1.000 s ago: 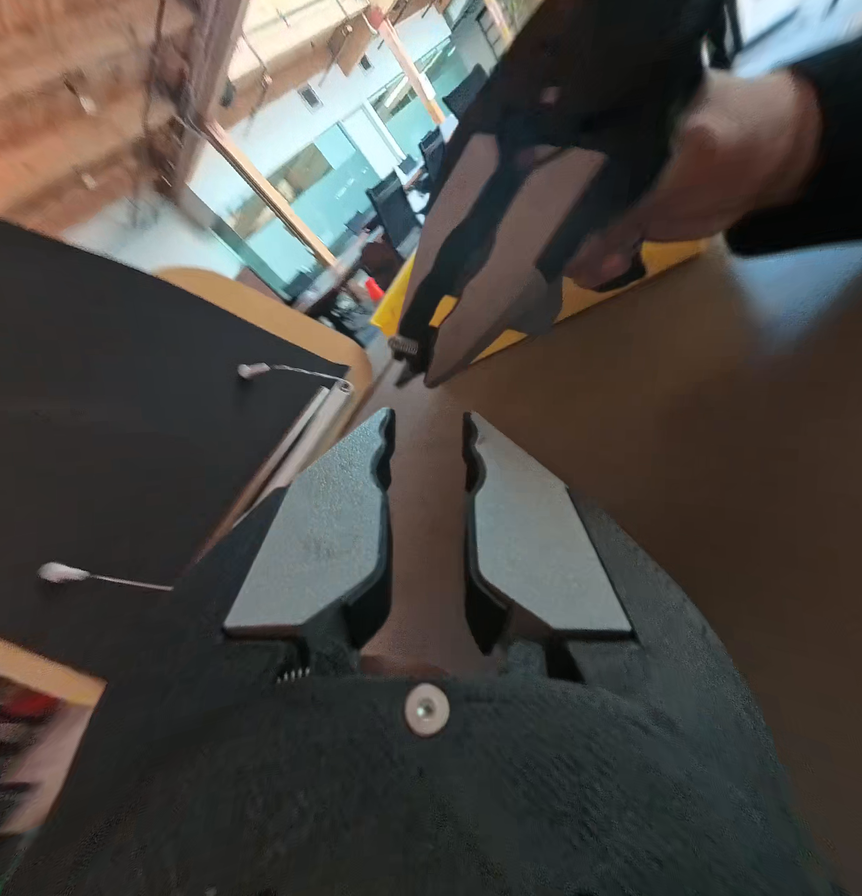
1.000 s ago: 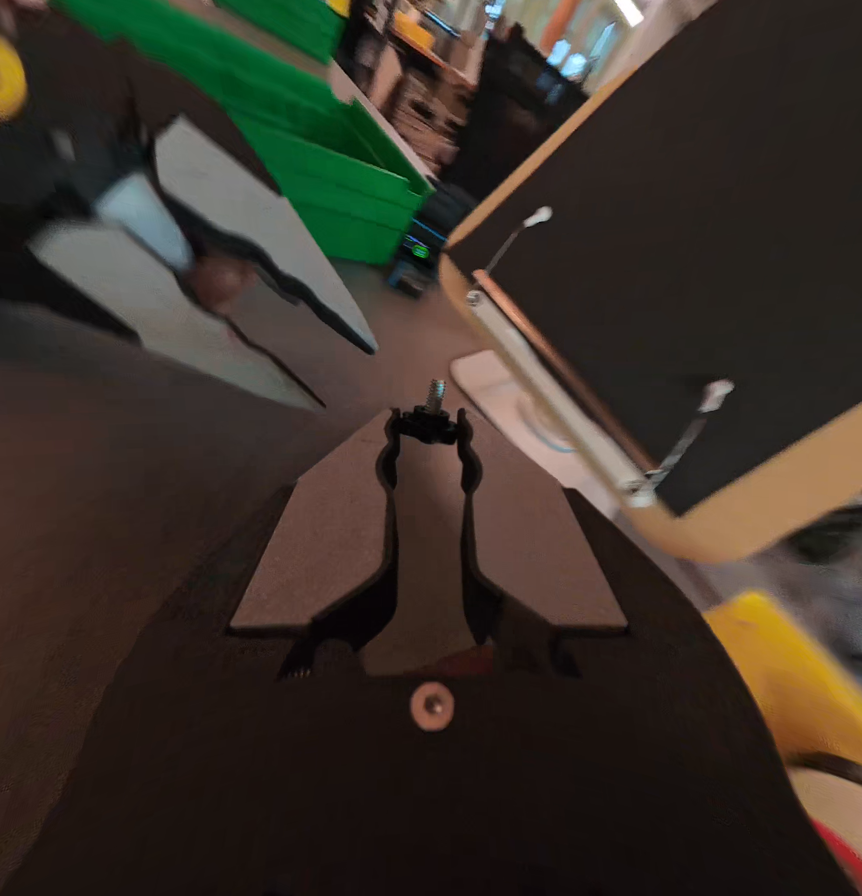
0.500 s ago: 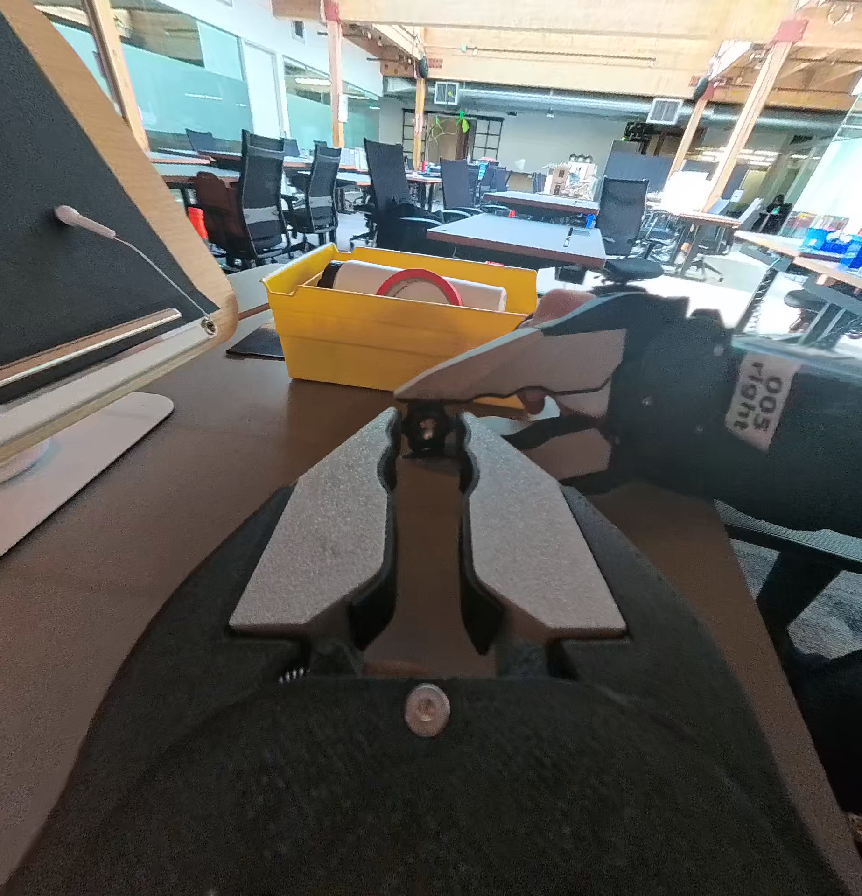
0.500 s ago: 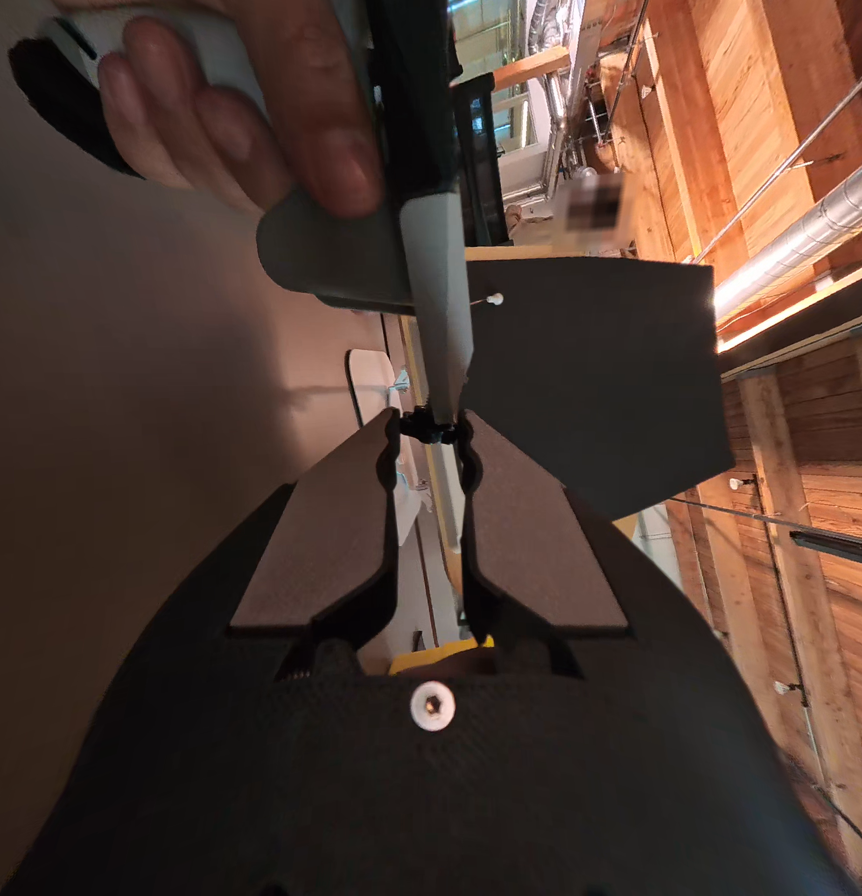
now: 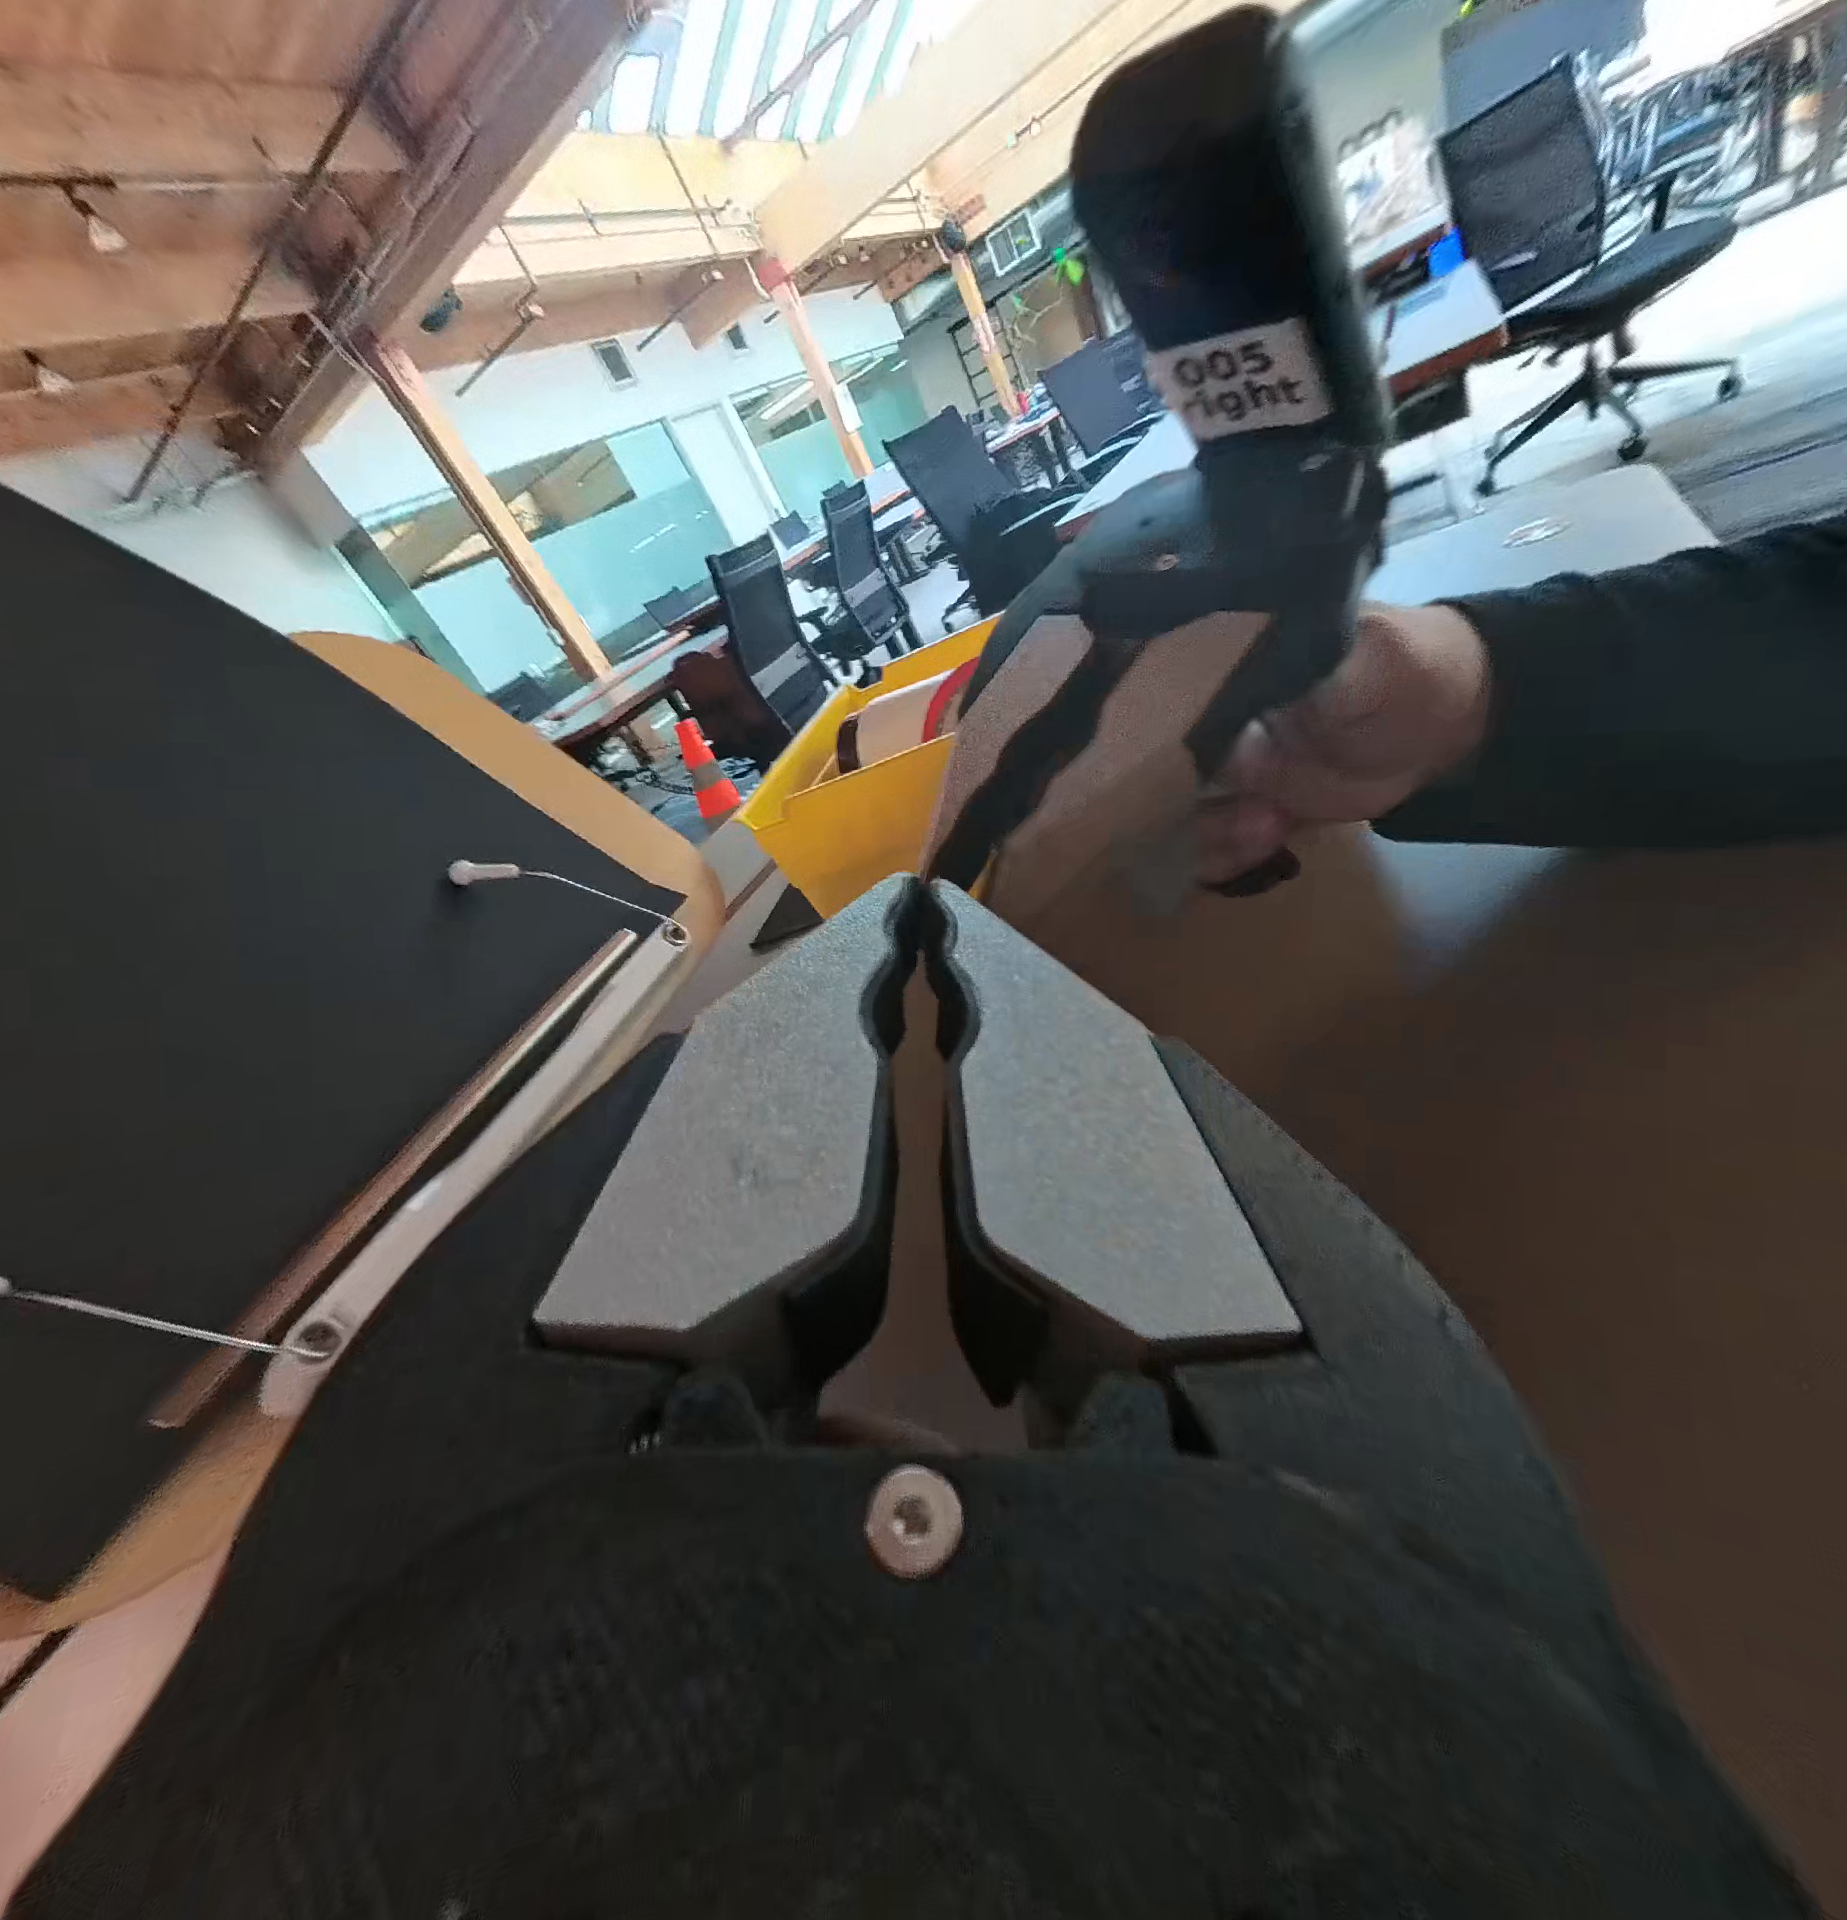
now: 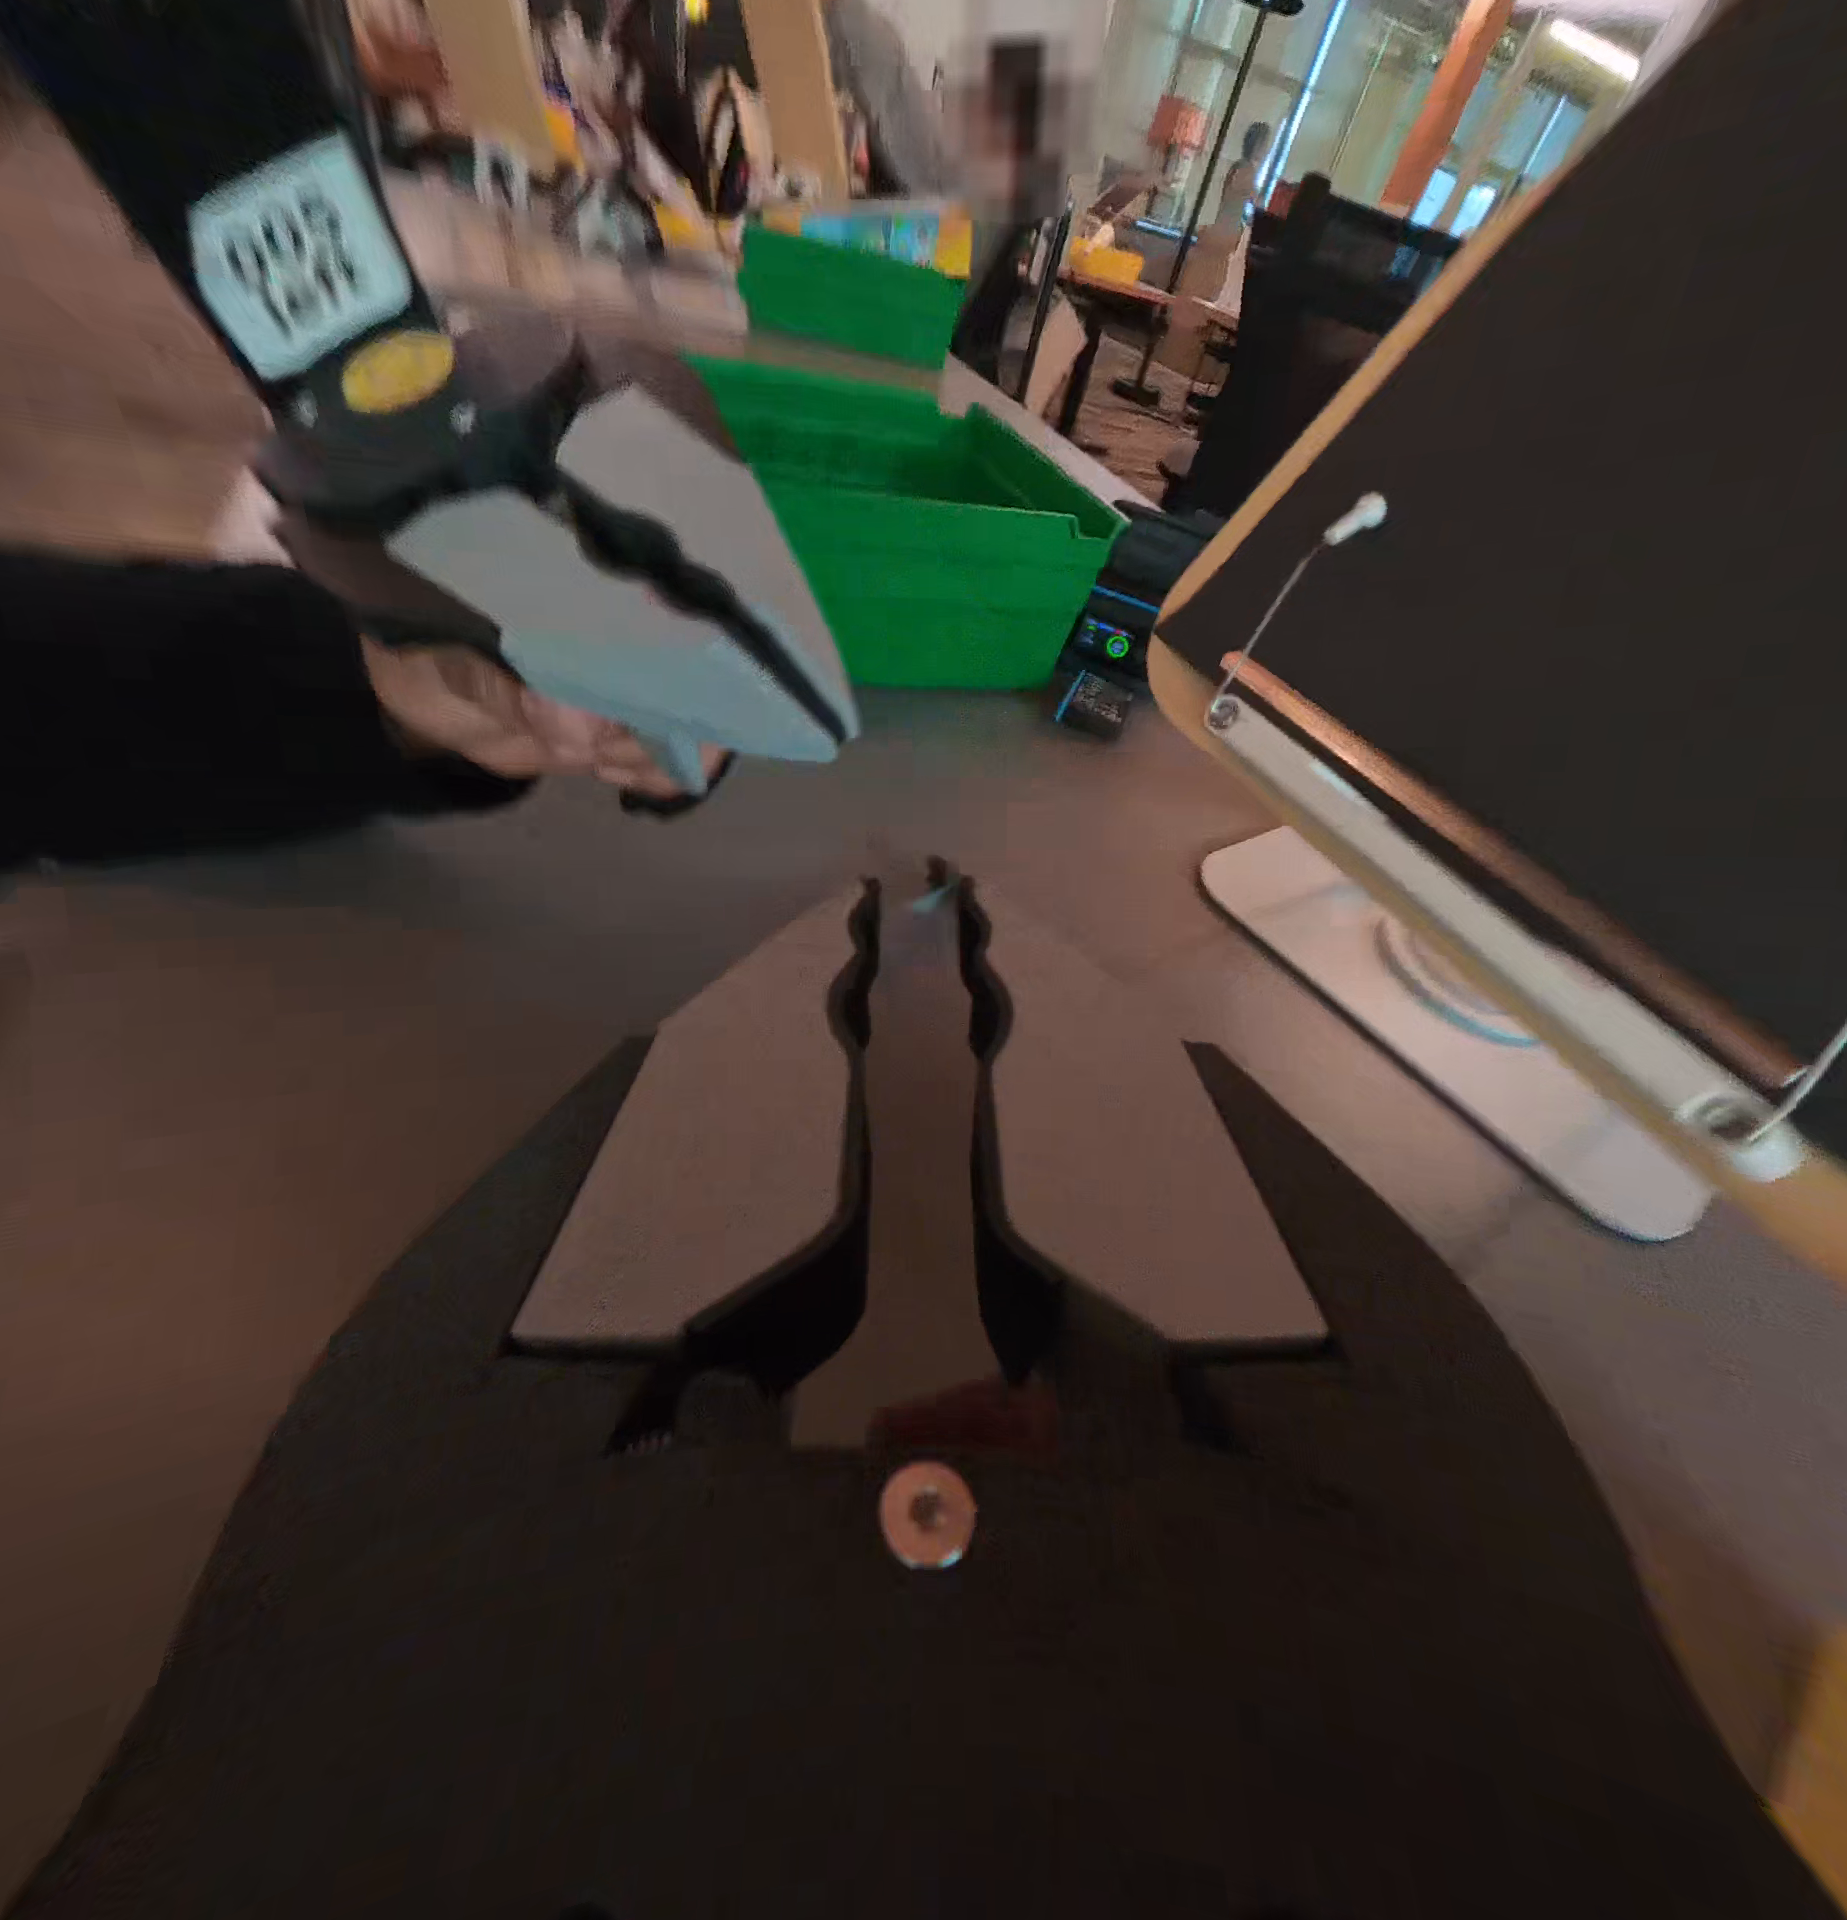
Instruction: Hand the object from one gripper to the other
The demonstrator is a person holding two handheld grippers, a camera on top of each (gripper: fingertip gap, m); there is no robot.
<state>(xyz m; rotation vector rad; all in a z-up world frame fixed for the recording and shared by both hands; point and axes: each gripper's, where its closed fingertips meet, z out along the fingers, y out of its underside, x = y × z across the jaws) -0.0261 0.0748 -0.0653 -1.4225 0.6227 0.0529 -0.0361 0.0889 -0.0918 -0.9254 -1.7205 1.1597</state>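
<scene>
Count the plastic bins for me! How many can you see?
3. A yellow bin sits behind the left gripper's tips in the left wrist view; two green bins stand one behind the other in the right wrist view. More may be hidden.

Left hand-held gripper (image 5: 917, 914) closed tight, parted from right hand-held gripper (image 6: 914, 883); black knob gone from right's tips.

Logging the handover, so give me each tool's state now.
Left tool: shut, nothing visible between its tips.
Right tool: tips slightly apart; too blurred to tell if it holds anything.

Bright daylight from behind, motion blur, fisheye-warped edges
</scene>
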